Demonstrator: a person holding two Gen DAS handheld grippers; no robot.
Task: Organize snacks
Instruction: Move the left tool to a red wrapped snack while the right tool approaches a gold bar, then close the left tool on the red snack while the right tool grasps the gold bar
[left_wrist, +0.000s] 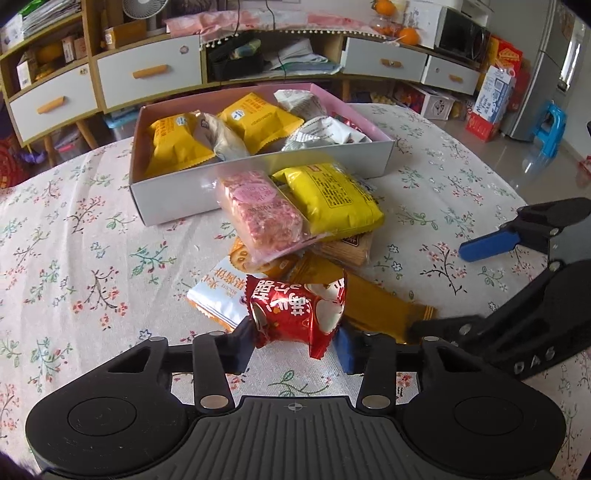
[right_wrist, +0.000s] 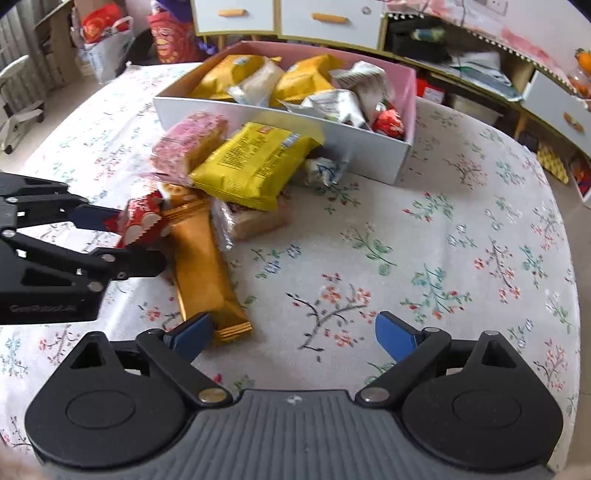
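Snacks lie heaped on the worktop (left_wrist: 74, 229) before the box (left_wrist: 258, 173). Our left tool (left_wrist: 295, 339) pinches the red packet (left_wrist: 295, 310) by its crinkled foil; it could slip free. Our right tool (right_wrist: 291, 339) gapes empty beside the gold bar (right_wrist: 203, 258).

Each hand-held gripper (left_wrist: 295, 341) (right_wrist: 293, 338) was black plastic with blue finger pads (right_wrist: 393, 338), silver pivot screws, round side discs and a ribbed grey centre plate.
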